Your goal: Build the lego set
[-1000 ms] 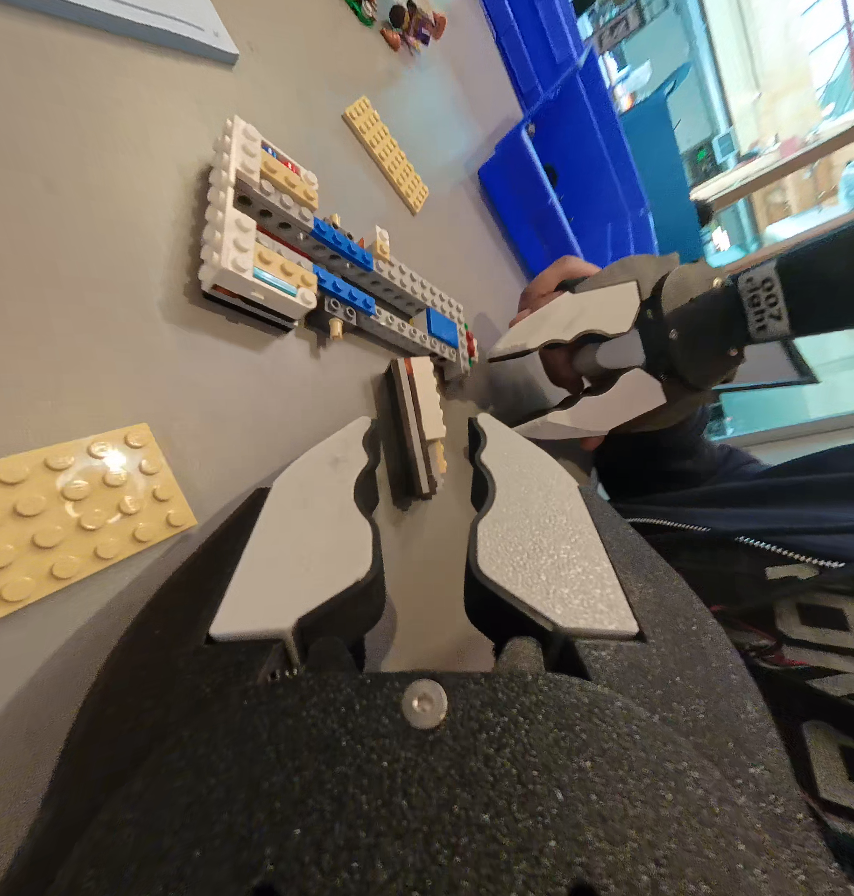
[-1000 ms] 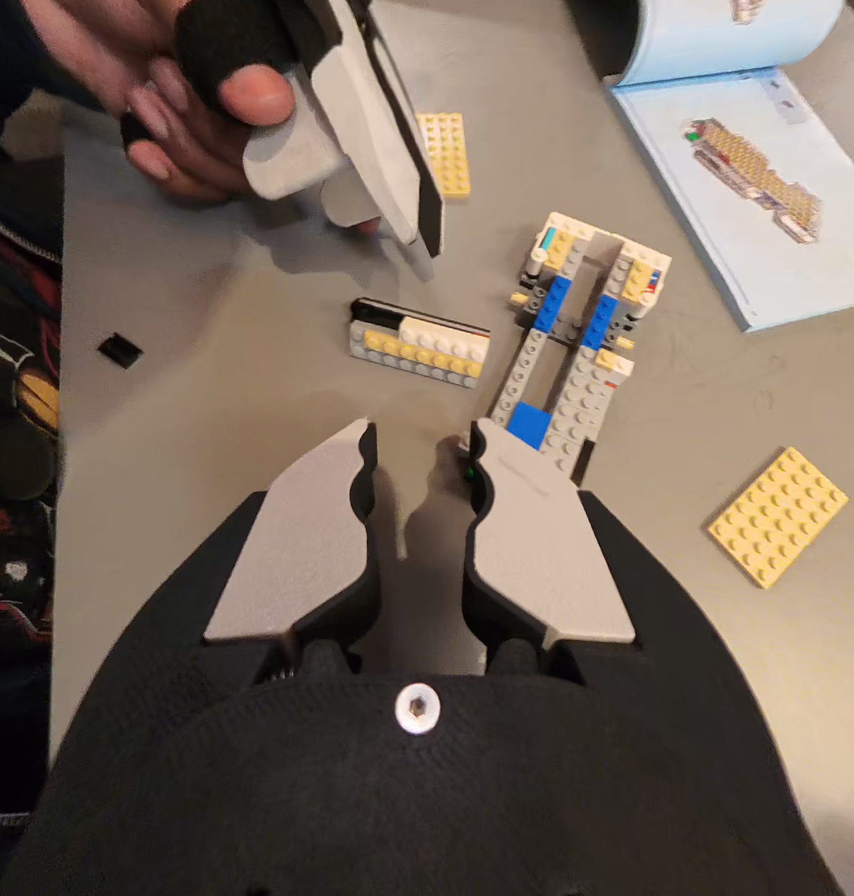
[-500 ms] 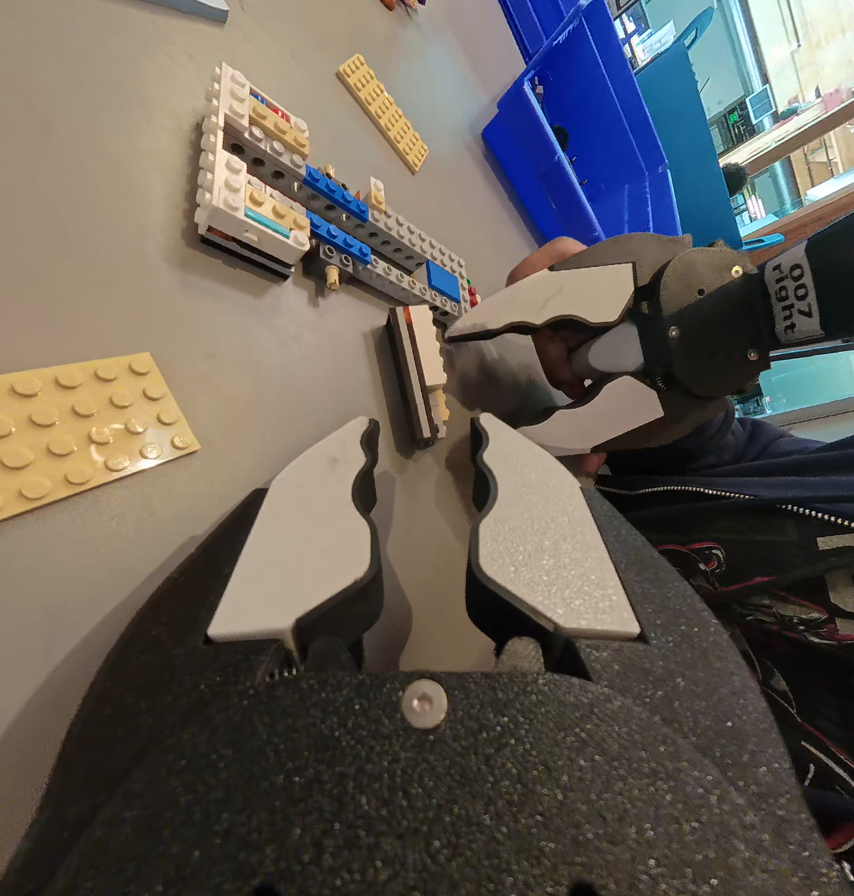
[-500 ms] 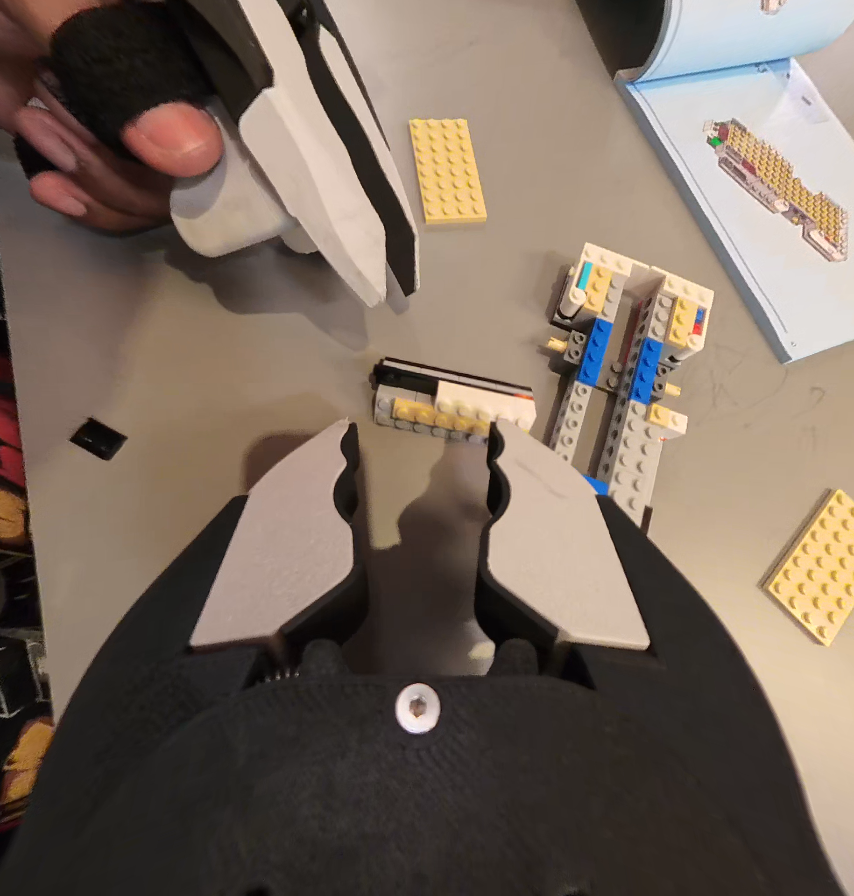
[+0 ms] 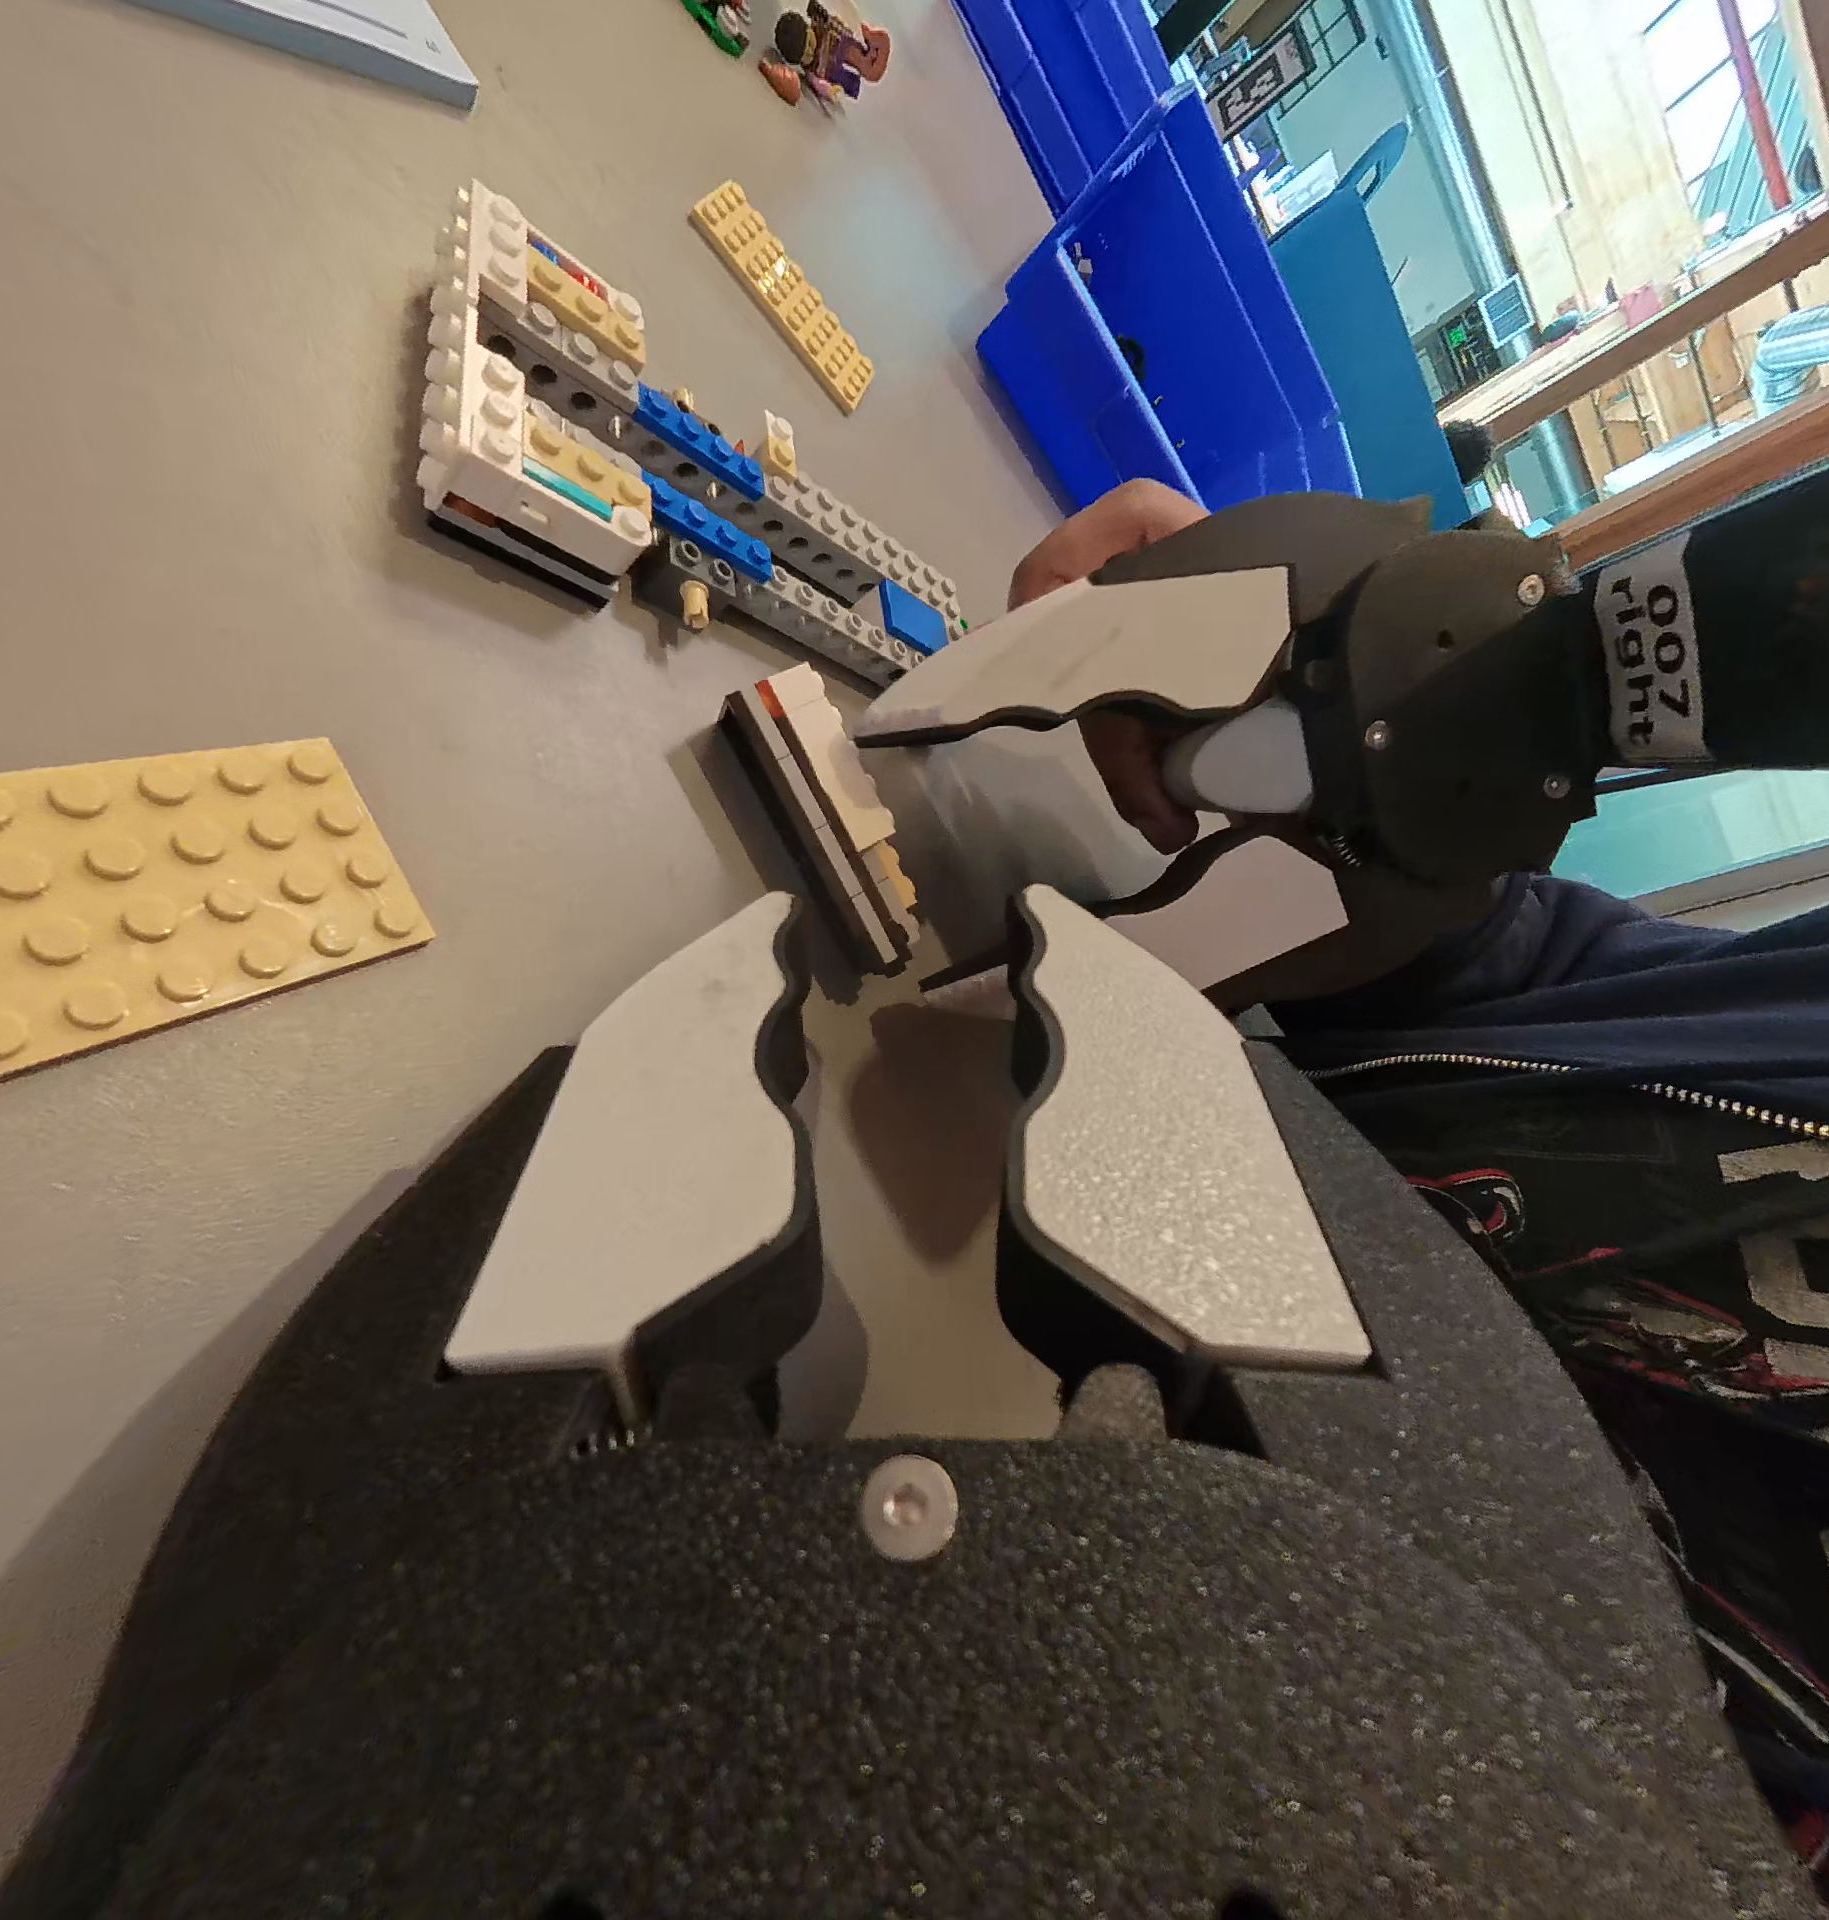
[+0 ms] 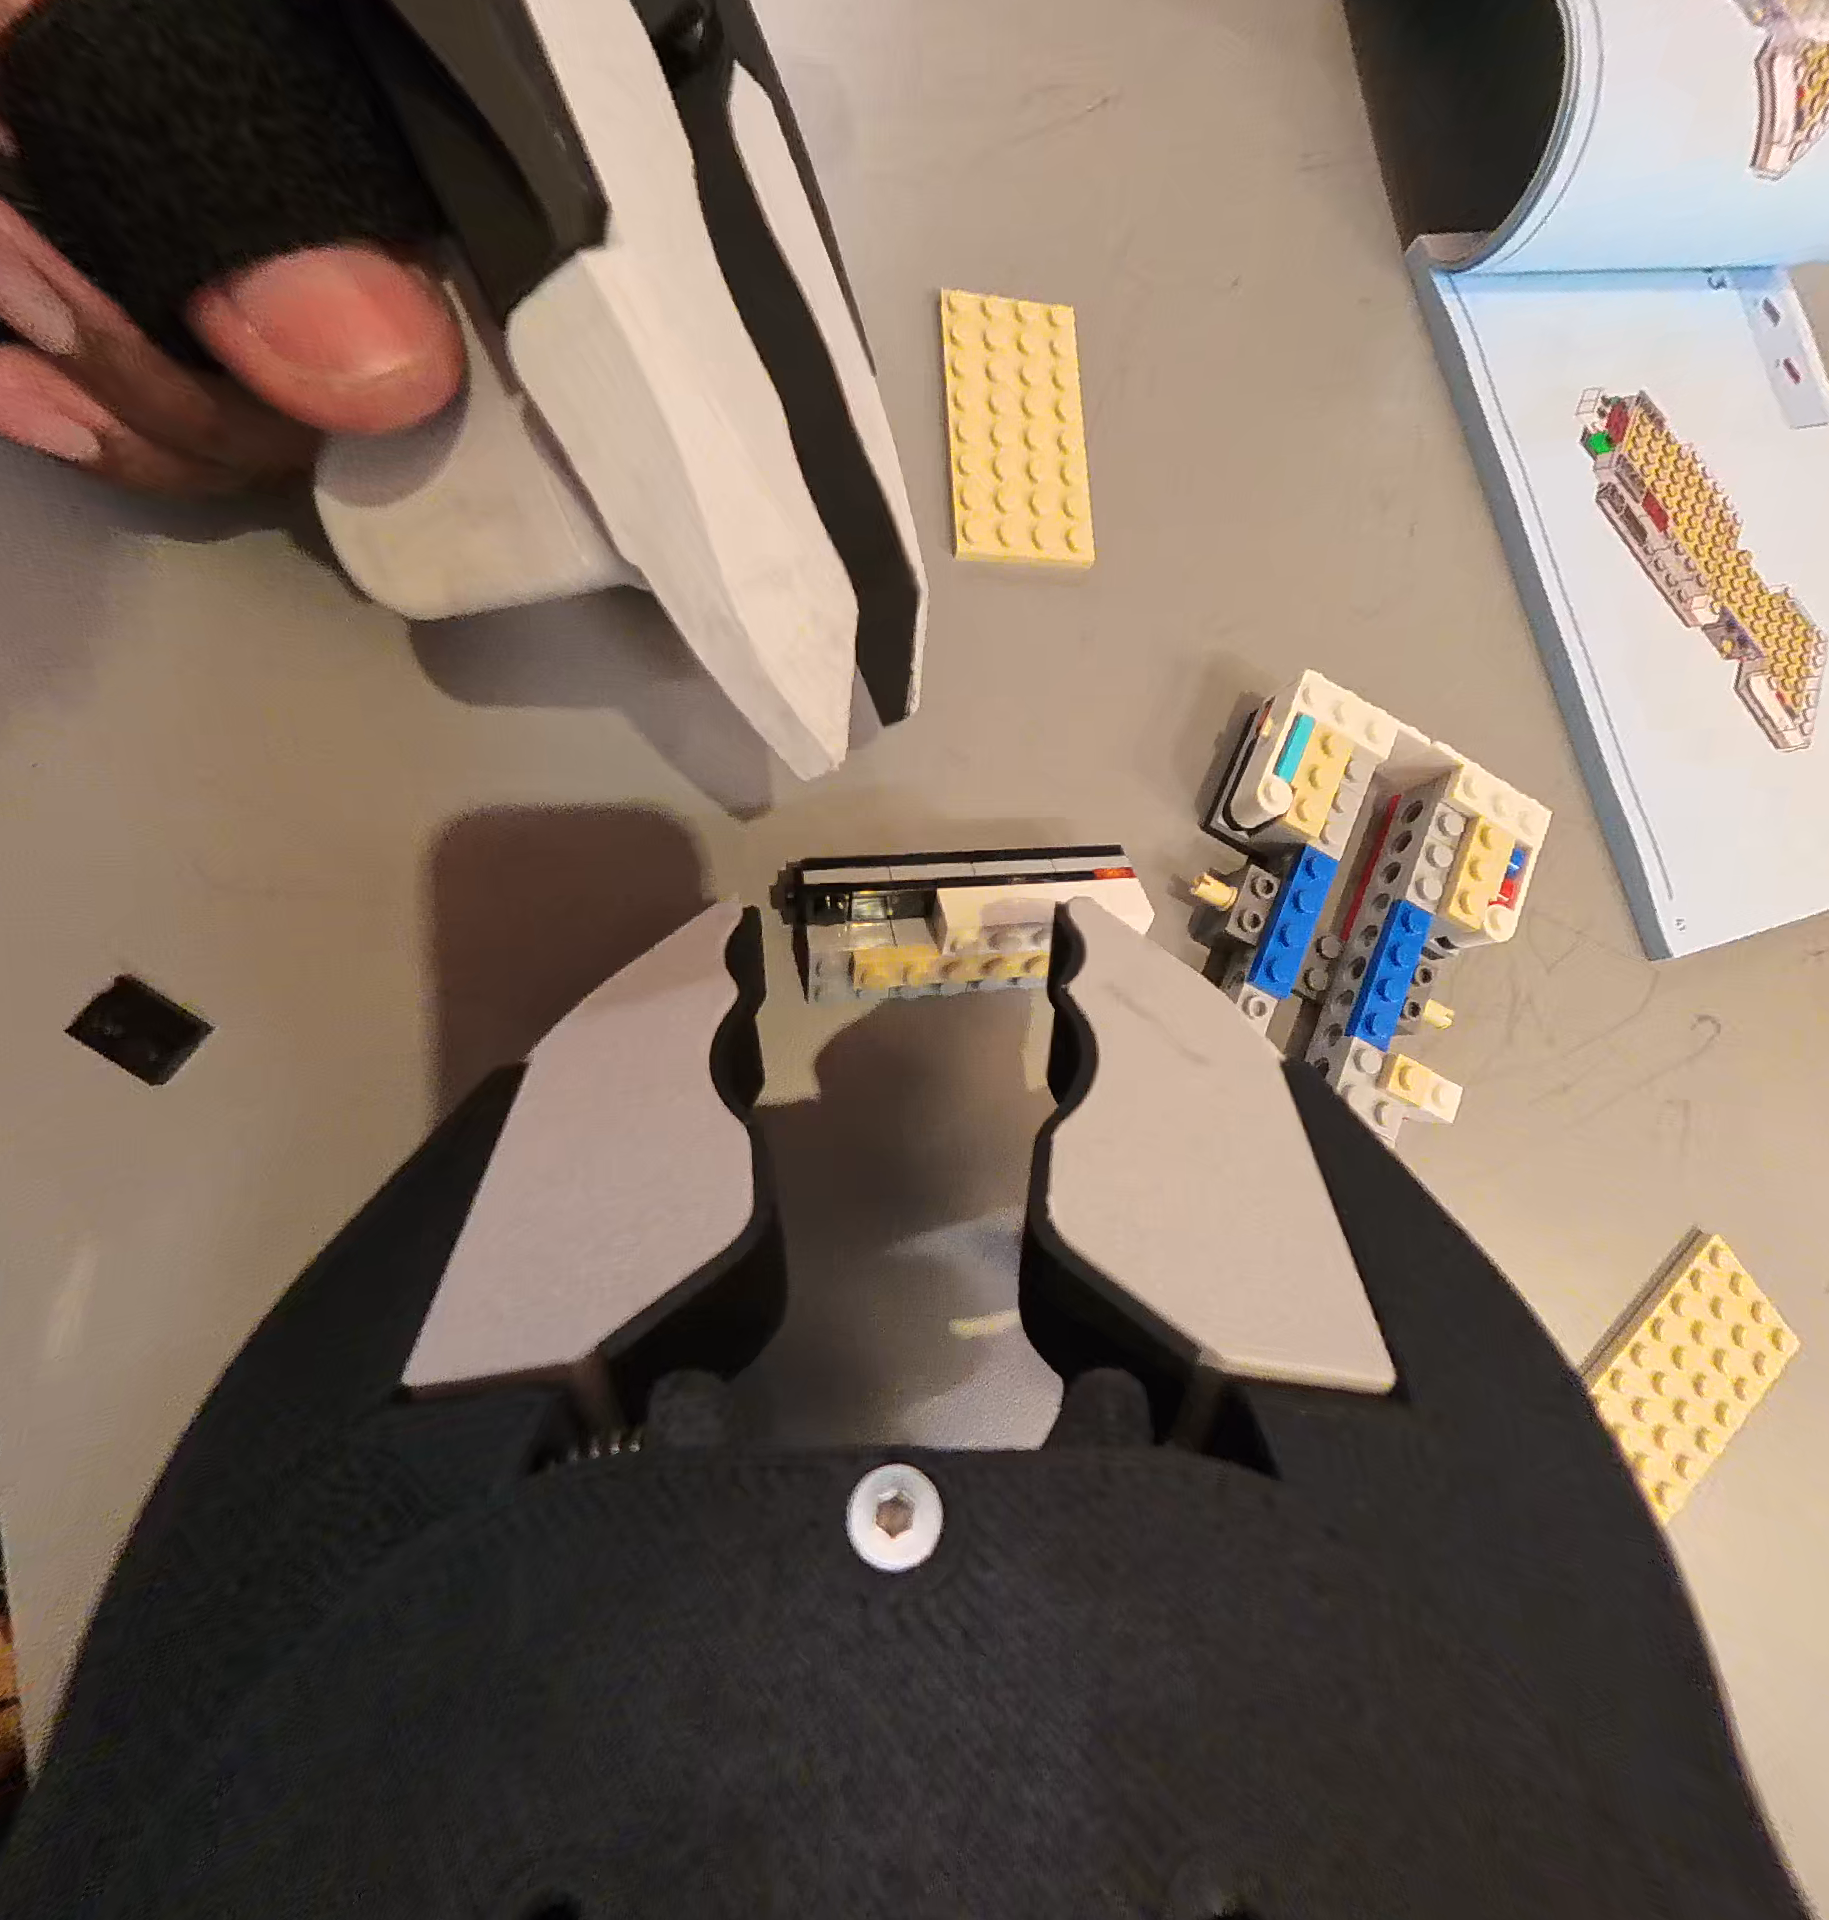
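On the grey table (image 6: 1097,156) we see the small brick strip (image 6: 951,935) lying crosswise before the right gripper (image 6: 905,920), whose fingers stand apart, holding nothing. The left gripper (image 5: 905,914), likewise parted and holding nothing, faces the strip's end.

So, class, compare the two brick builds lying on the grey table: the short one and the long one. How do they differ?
The short build is a compact block; the long build stretches out as two parallel rails.
The short build shows white, tan, grey and black; the long build adds blue bricks.
The short build lies just ahead of the open right gripper; the long build lies off to its side.
Both have studs and rest on the table.
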`<action>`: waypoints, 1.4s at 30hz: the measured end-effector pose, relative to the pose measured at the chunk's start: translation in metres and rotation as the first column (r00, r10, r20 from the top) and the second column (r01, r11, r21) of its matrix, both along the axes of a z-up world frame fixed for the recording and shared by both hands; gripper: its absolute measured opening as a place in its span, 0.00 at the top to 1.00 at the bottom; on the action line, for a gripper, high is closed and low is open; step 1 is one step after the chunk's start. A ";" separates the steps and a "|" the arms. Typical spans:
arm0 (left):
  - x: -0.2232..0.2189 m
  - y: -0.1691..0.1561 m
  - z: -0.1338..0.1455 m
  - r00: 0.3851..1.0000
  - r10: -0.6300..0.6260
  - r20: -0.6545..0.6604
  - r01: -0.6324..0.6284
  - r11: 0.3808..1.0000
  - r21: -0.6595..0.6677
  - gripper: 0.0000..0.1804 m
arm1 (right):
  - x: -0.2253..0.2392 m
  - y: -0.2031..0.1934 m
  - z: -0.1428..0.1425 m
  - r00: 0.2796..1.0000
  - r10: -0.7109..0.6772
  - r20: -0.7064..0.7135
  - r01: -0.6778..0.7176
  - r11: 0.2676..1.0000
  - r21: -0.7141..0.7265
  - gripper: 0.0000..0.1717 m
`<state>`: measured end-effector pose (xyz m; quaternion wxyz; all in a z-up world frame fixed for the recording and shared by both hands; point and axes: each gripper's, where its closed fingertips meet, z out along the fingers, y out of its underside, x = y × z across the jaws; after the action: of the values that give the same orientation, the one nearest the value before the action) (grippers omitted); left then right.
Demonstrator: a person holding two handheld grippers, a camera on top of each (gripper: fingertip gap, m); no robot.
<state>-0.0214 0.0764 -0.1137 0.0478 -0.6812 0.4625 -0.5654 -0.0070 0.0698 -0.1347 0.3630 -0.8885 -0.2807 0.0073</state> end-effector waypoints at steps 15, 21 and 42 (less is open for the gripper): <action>0.003 0.000 -0.001 1.000 -0.015 -0.005 0.015 1.000 -0.011 0.80 | 0.003 -0.002 -0.003 0.995 0.005 0.097 -0.011 0.998 0.063 0.80; 0.011 0.010 0.006 0.995 -0.080 0.063 0.066 0.980 0.190 0.72 | 0.024 -0.019 0.006 0.997 0.010 0.074 -0.016 0.997 0.072 0.76; 0.034 0.001 -0.033 0.924 -0.344 -0.169 0.367 0.663 0.653 0.63 | 0.084 -0.008 -0.004 0.977 -0.196 -0.082 0.176 0.963 -0.202 0.63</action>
<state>0.0122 0.0772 -0.1469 0.1725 -0.5225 0.7596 -0.3469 0.0774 0.0614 -0.1388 0.2878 -0.9405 -0.1751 0.0452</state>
